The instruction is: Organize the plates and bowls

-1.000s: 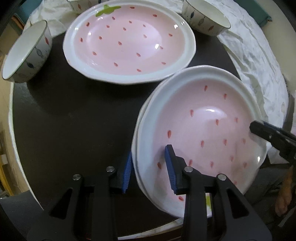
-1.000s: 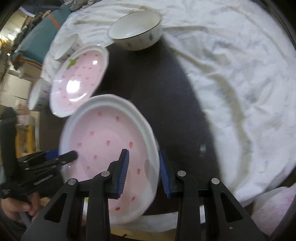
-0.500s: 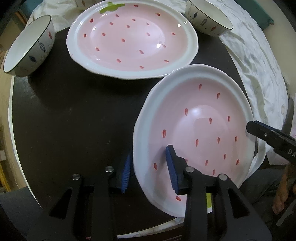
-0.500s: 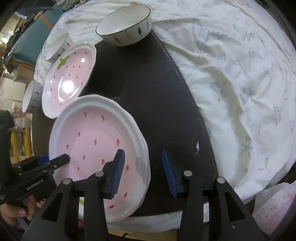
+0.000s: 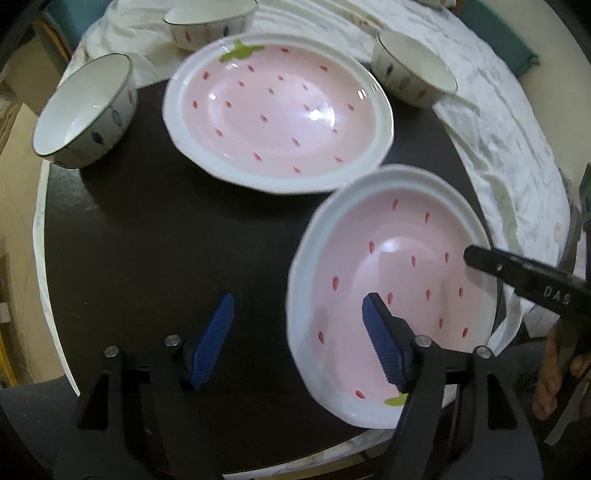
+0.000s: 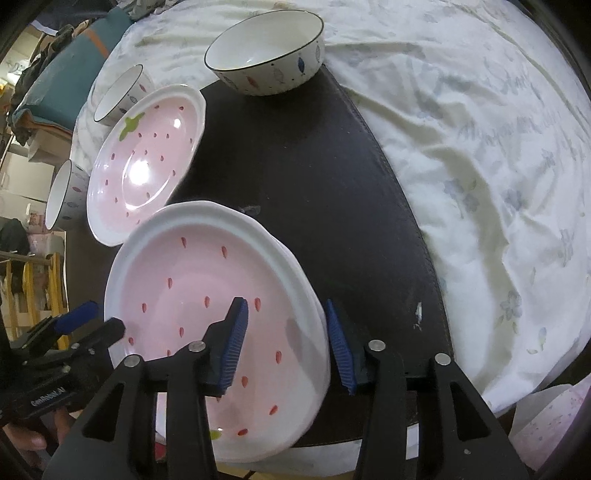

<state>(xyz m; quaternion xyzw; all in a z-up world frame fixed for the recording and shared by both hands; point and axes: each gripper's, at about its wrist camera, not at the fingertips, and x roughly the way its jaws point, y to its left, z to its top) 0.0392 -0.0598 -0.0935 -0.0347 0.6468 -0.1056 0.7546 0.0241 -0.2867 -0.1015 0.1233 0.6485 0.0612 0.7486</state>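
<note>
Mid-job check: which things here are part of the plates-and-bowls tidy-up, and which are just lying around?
Part of the job:
- stacked pink plates
- single pink plate
- three patterned bowls

Just lying about:
- white sheet
- dark mat
- teal cloth

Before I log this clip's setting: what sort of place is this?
Probably a home dining area: strawberry plates and patterned bowls sit on a round table with a floral tablecloth, cluttered furniture behind.
</note>
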